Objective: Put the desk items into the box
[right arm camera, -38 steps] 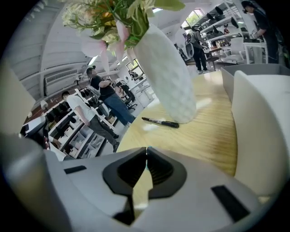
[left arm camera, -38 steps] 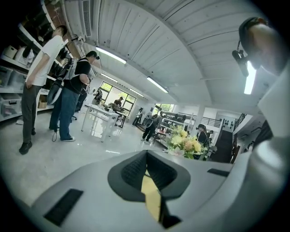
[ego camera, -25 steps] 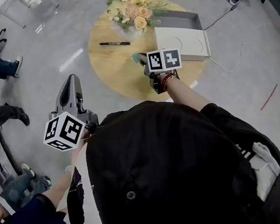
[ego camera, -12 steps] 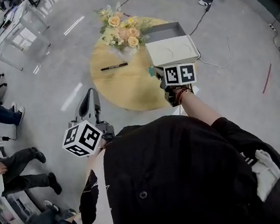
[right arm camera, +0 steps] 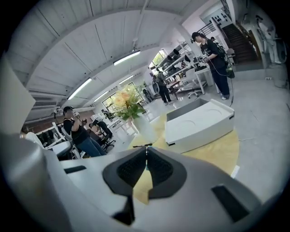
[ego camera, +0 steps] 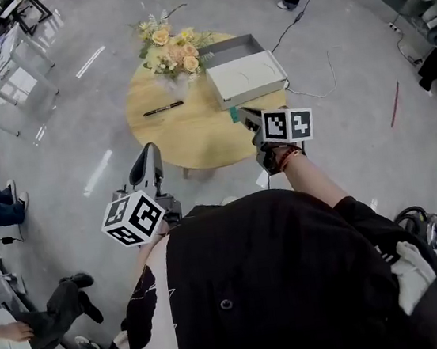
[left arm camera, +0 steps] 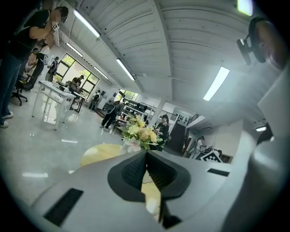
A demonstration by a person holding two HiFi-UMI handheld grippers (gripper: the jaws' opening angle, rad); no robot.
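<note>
Pen lies left-right across table; left gripper closed, empty; right gripper seemingly pinches teal item.

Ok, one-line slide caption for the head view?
Jaws shut, the left gripper and right gripper poised near a round wooden table bearing flowers, a black pen and a white box.

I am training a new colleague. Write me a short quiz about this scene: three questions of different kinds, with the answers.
1. True or false: the black pen lies inside the white rectangular box.
2. What stands on the round wooden table beside the box? A) yellow flower bouquet B) mug C) lamp
3. Fill in the colour: the right gripper is shut on a small item, ____.
Key: 1 false; 2 A; 3 teal.
</note>
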